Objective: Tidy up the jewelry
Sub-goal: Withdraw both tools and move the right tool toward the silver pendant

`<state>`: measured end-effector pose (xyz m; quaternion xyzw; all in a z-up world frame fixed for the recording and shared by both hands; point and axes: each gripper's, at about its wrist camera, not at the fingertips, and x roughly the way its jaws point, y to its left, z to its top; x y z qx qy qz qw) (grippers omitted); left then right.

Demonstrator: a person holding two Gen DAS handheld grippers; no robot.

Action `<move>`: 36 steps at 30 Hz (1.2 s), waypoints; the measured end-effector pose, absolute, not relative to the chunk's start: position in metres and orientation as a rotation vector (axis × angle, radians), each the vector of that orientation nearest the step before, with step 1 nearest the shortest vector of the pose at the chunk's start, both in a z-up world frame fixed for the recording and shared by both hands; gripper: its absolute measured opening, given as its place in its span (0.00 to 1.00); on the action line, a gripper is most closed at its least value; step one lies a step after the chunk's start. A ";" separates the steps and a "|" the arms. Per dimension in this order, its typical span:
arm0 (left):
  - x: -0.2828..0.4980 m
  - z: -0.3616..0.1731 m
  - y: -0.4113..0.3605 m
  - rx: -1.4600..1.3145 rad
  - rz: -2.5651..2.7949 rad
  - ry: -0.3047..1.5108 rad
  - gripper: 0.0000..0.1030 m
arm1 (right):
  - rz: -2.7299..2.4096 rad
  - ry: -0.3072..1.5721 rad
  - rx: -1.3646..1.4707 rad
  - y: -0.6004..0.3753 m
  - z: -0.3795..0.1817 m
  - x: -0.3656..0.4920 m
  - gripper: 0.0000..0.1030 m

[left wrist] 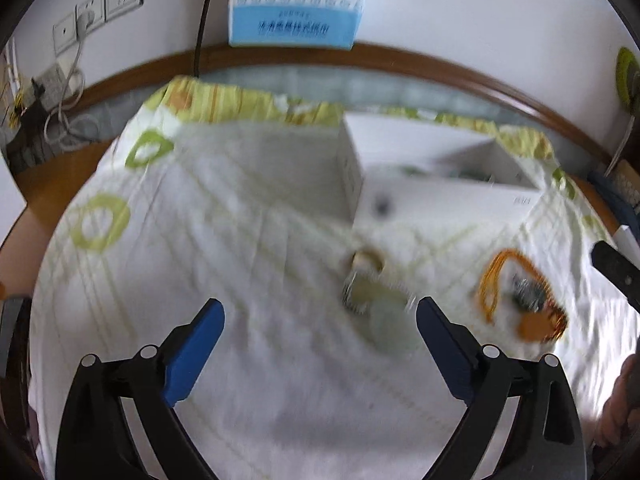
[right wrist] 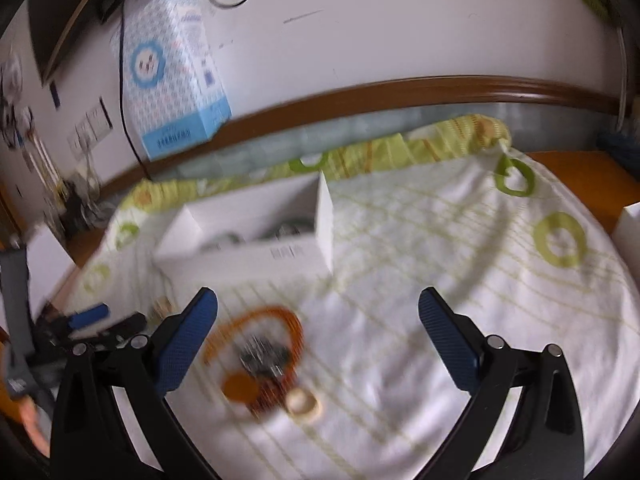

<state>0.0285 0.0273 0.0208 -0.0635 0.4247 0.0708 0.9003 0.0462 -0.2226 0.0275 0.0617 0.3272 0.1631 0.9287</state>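
Right tongs [right wrist: 318,304] view alone shows ring [right wrist: 304,403].

Left tongs [left wrist: 320,312] spread wide, nothing held. Right tongs [right wrist: 318,302] spread wide, nothing held.

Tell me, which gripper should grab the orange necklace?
Probably the right gripper. It is open, and the orange necklace lies just ahead by its left finger. From the open left gripper, the necklace sits off to the side.
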 end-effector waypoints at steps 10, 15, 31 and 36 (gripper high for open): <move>0.019 0.015 0.031 -0.156 0.162 0.899 0.94 | 0.408 0.710 0.123 -0.222 0.017 0.036 0.57; 0.023 0.010 0.027 -0.131 0.173 0.928 0.97 | 0.463 0.724 0.113 -0.219 0.014 0.023 0.52; 0.024 0.009 0.029 -0.137 0.178 0.928 0.97 | 0.725 0.774 -0.005 -0.184 0.009 0.003 0.24; 0.023 0.008 0.029 -0.136 0.178 0.928 0.97 | 0.721 0.736 0.004 -0.184 0.014 -0.002 0.24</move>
